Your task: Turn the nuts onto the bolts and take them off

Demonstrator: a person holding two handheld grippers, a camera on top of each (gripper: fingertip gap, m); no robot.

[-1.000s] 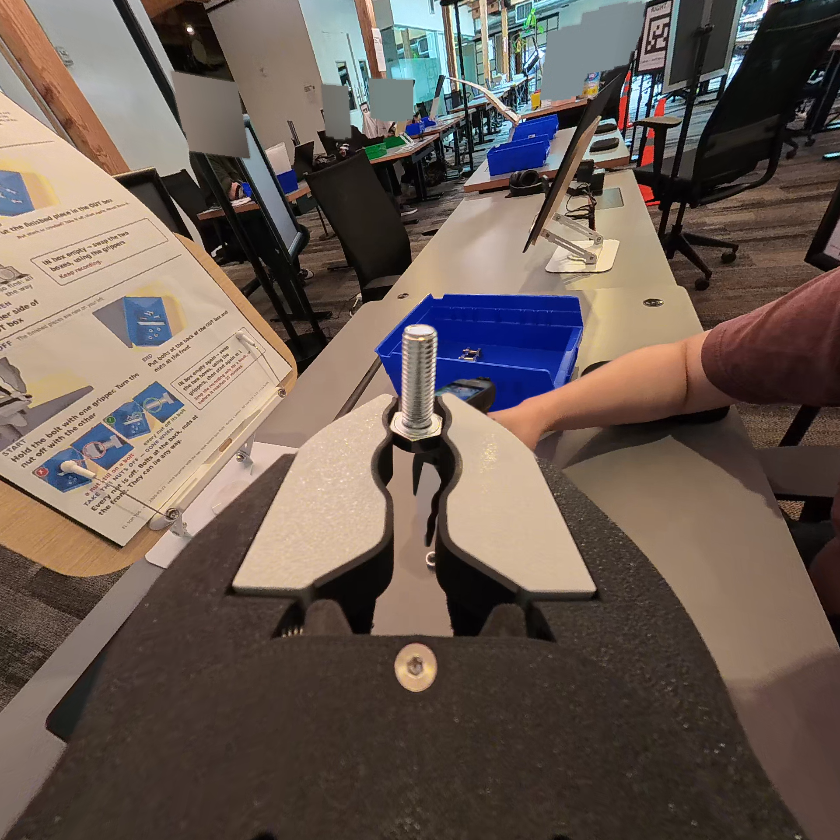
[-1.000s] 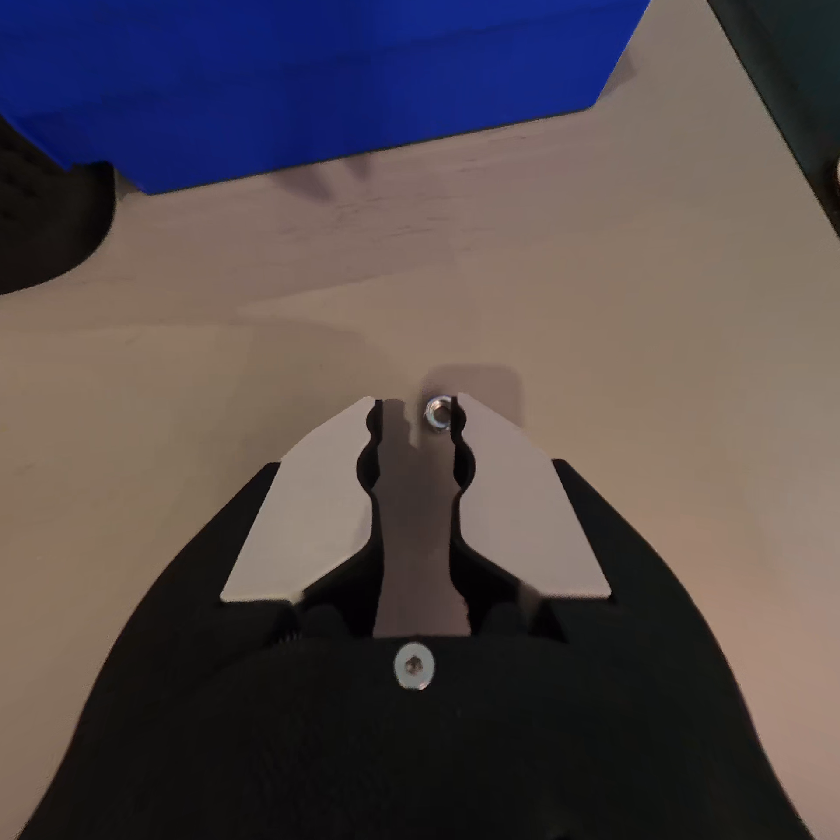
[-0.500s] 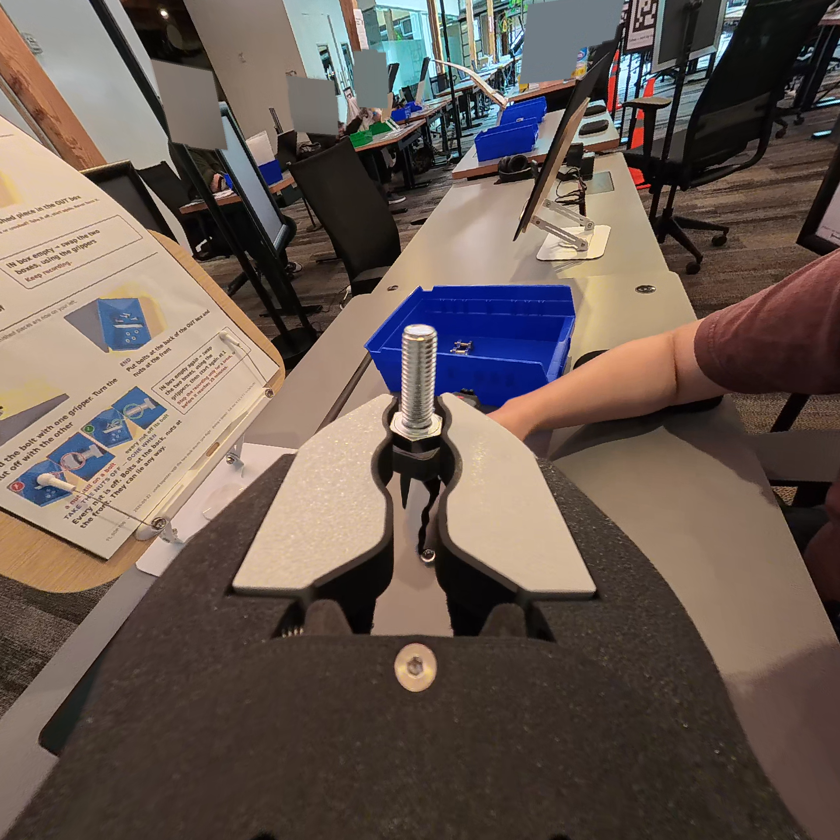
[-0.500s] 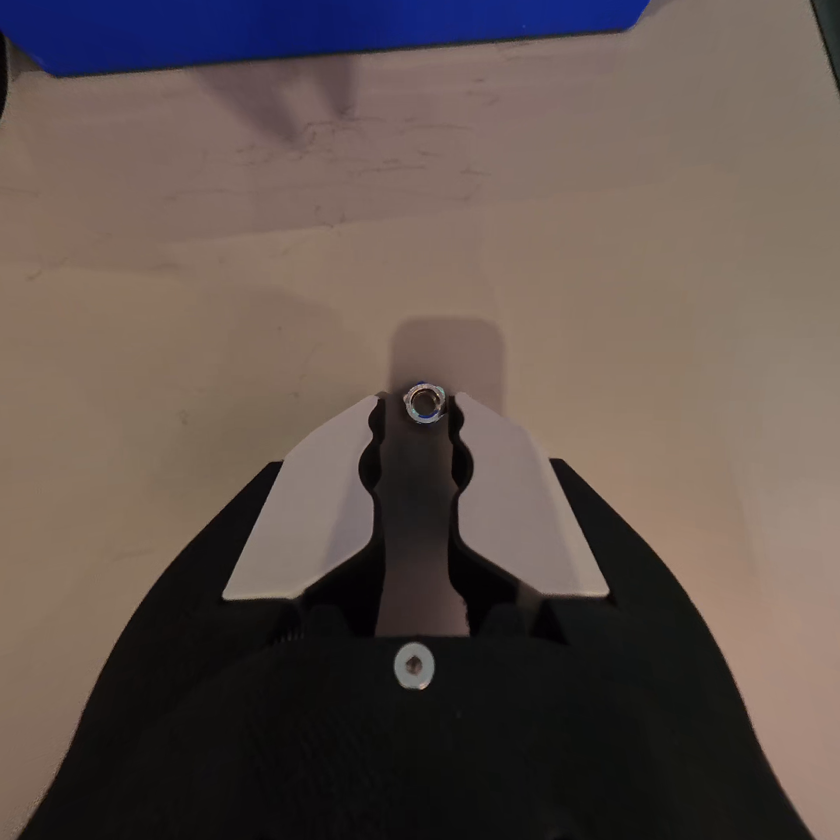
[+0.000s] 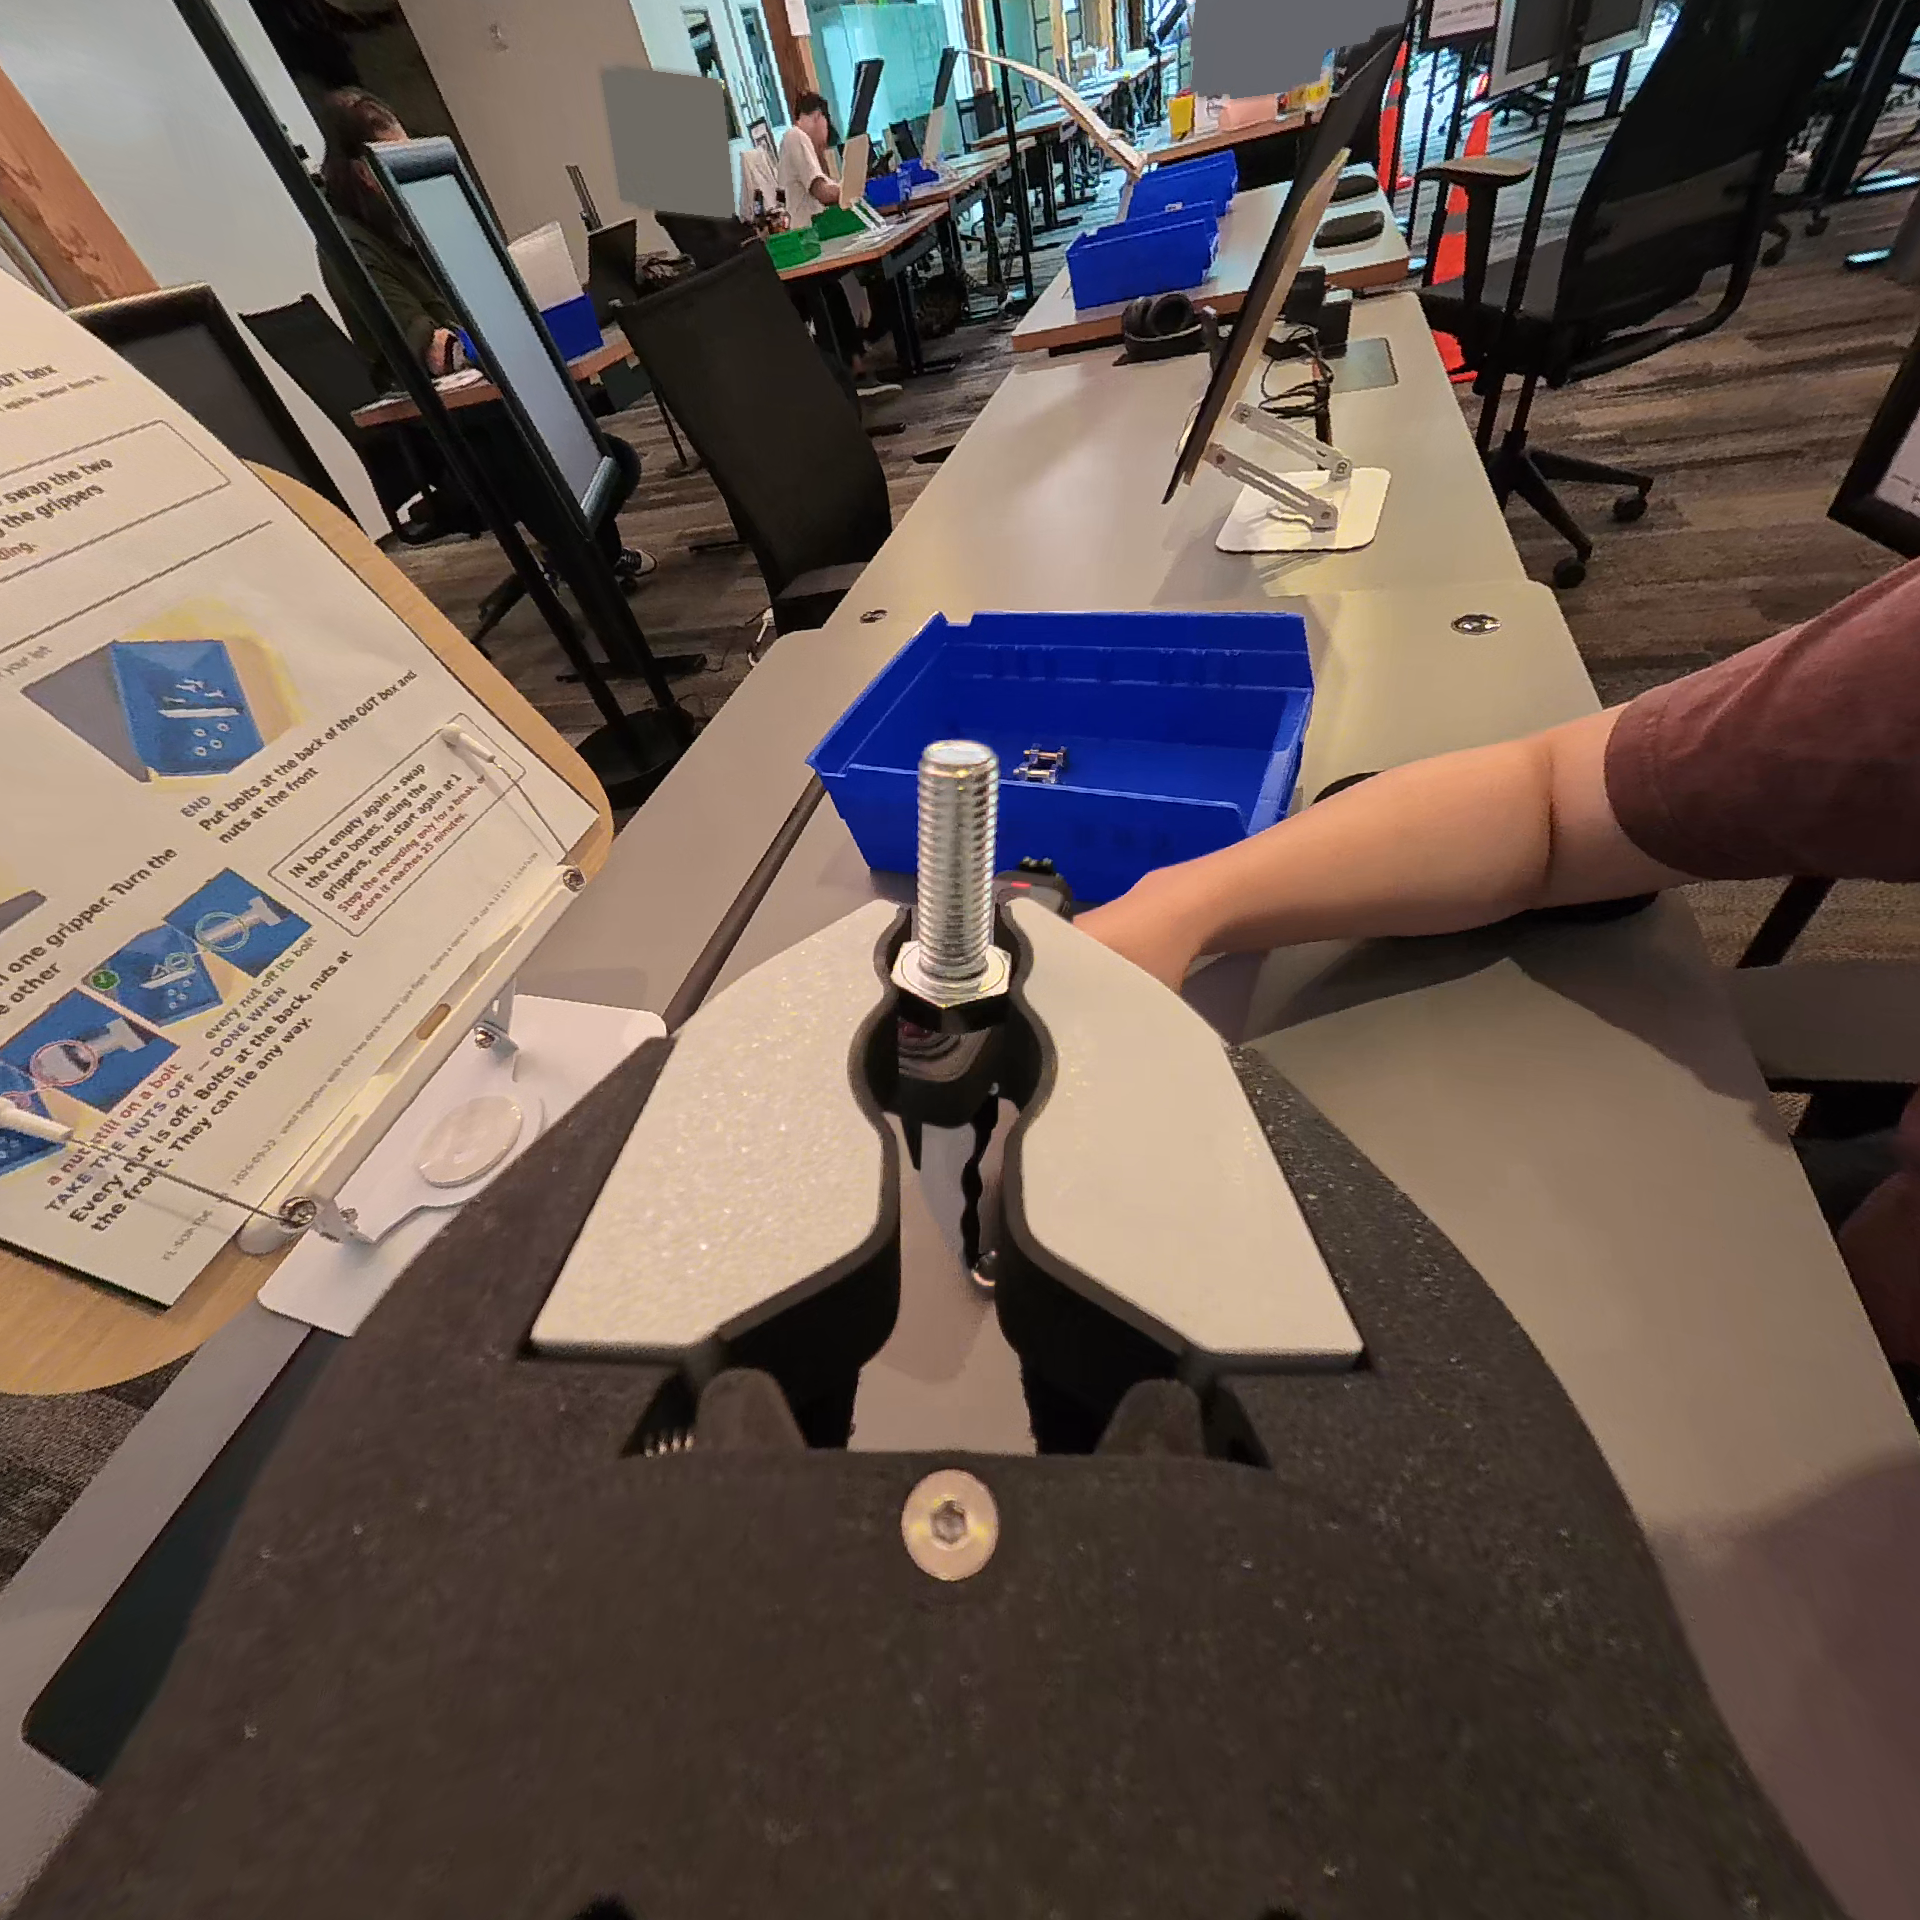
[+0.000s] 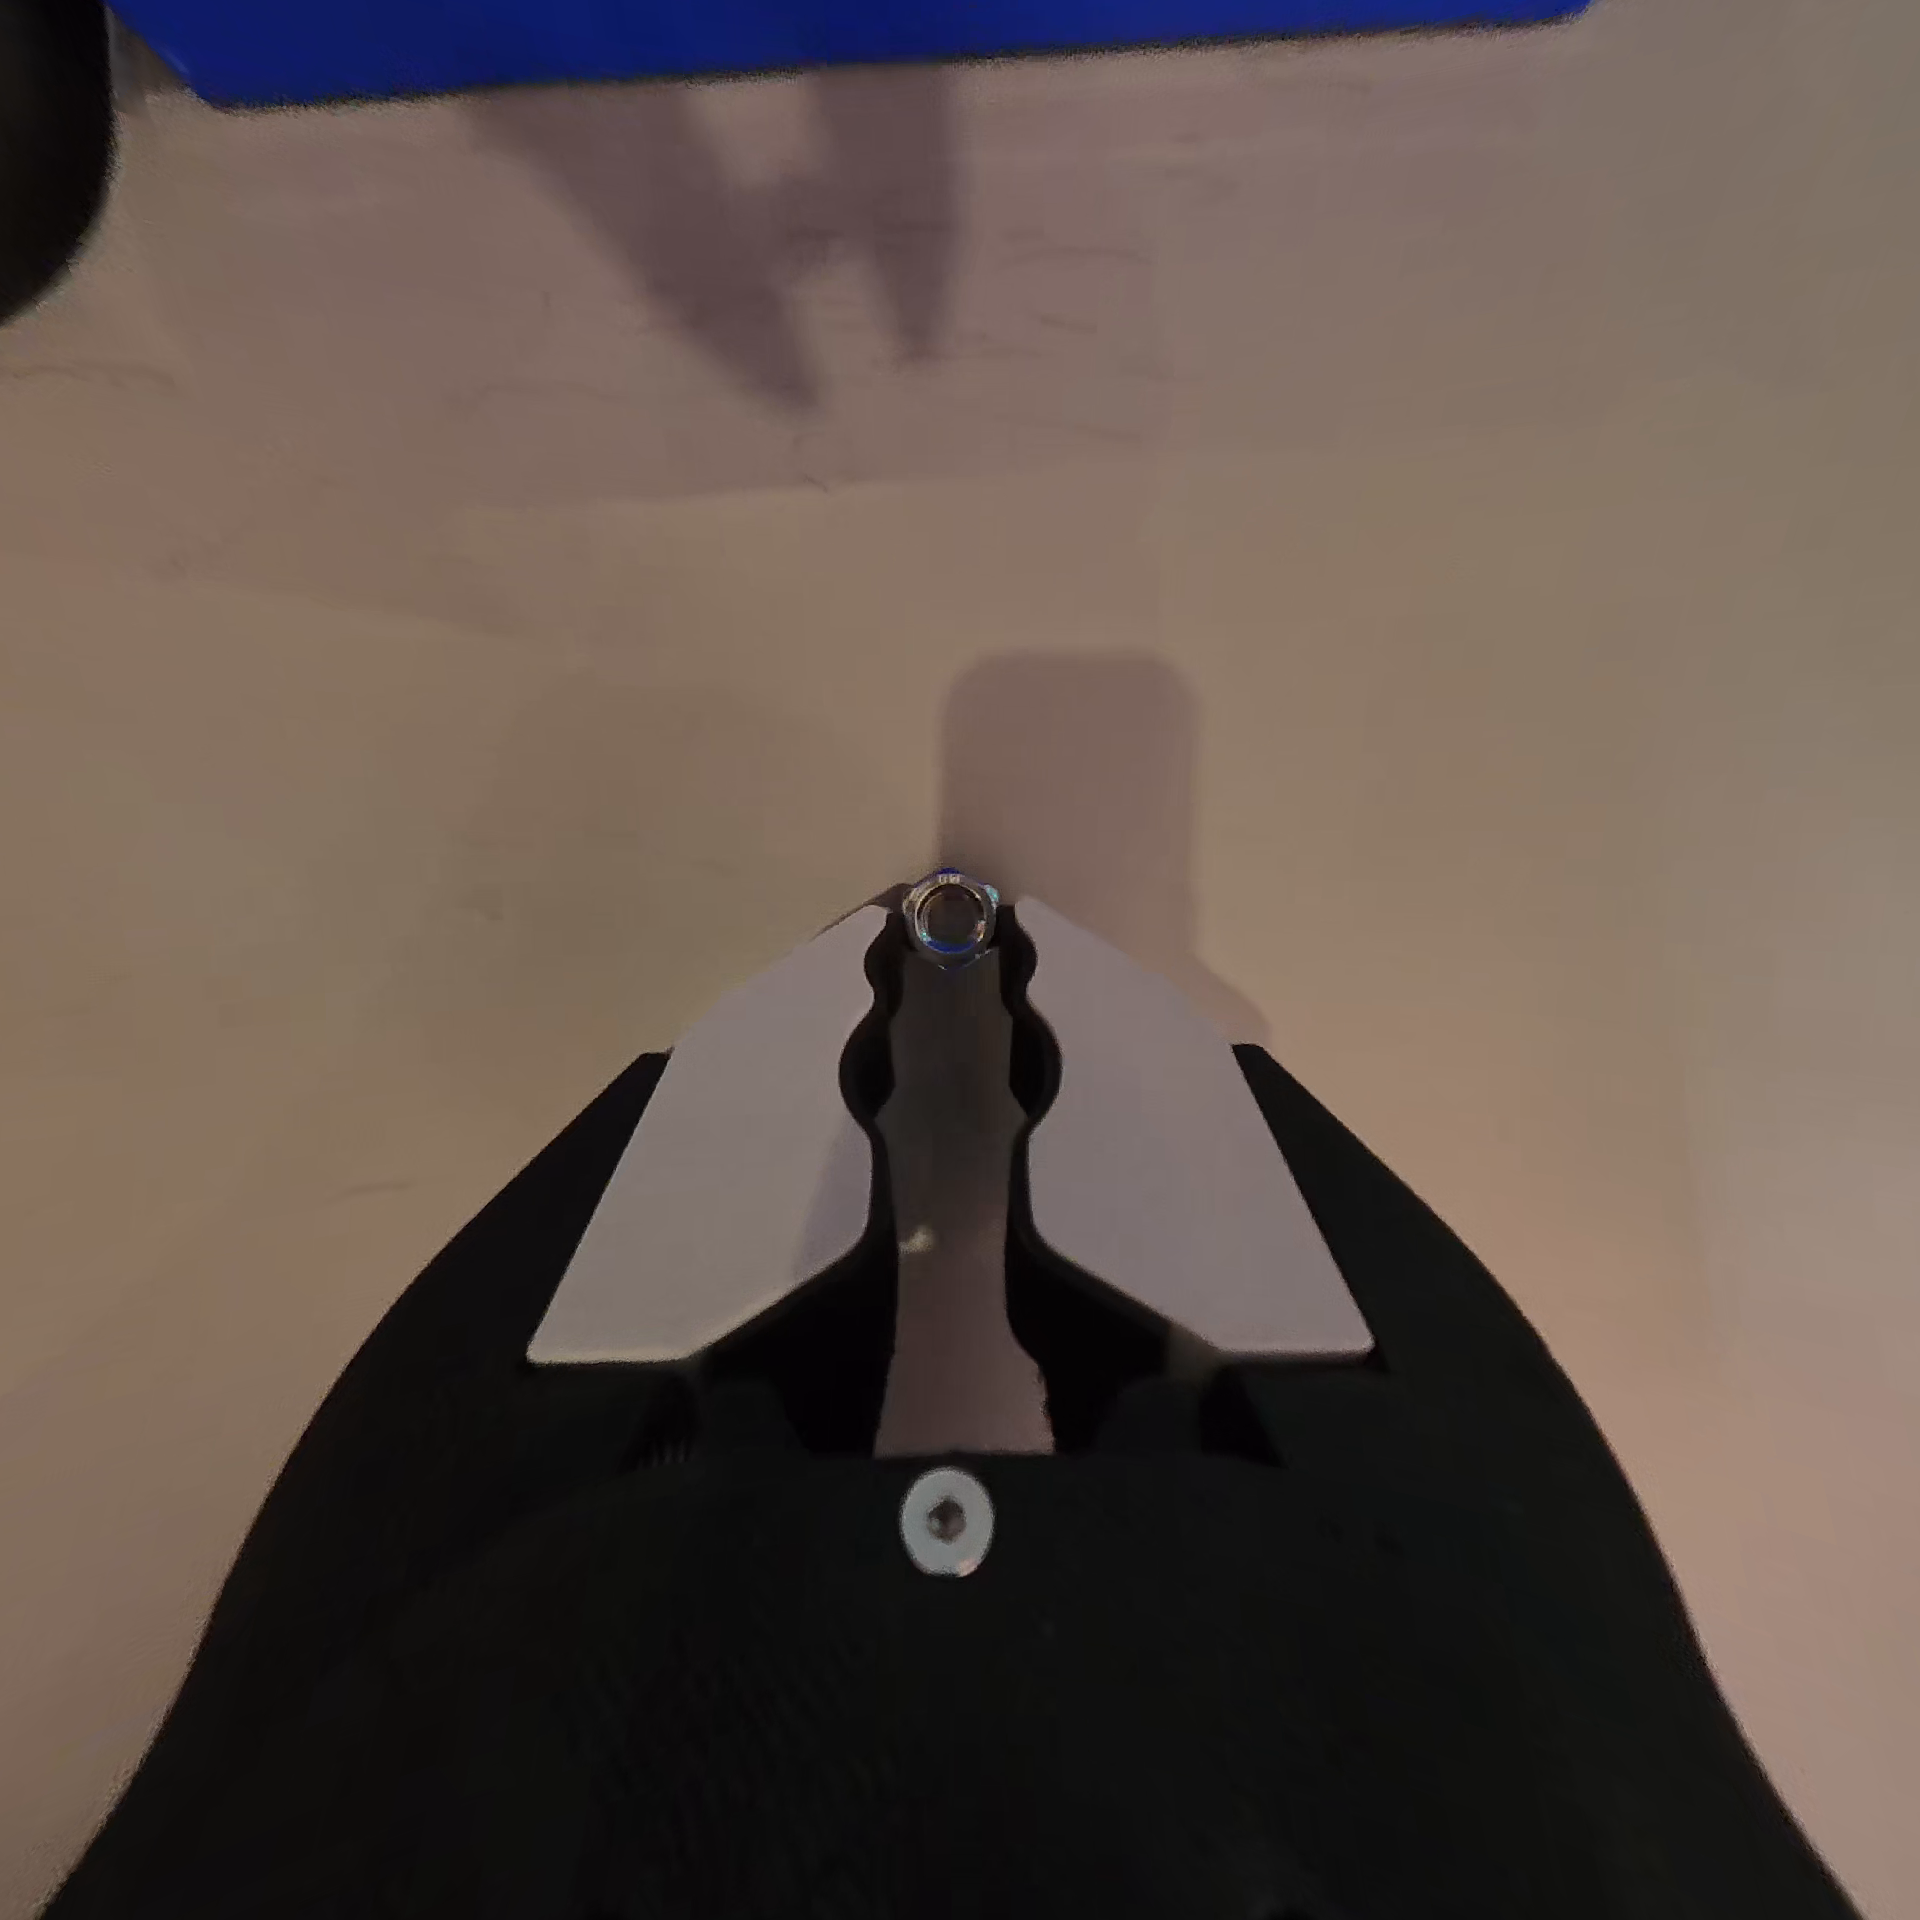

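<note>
Upright, the bolt (image 5: pixel 957 862) stands clamped by its head in the left hand-held gripper (image 5: pixel 951 997); the right hand-held gripper (image 6: pixel 951 925), nearly closed, pinches a nut (image 6: pixel 950 923) above the worktop (image 6: pixel 1455 727), near the blue bin (image 5: pixel 1070 748).

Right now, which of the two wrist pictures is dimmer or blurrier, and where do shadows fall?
Right wrist view: dim, warm-tinted, slightly soft; a shadow lies on the beige tabletop beyond the small silver hex nut. Left wrist view: bright, sharp on the threaded steel bolt, edges bowed by the wide lens.
</note>
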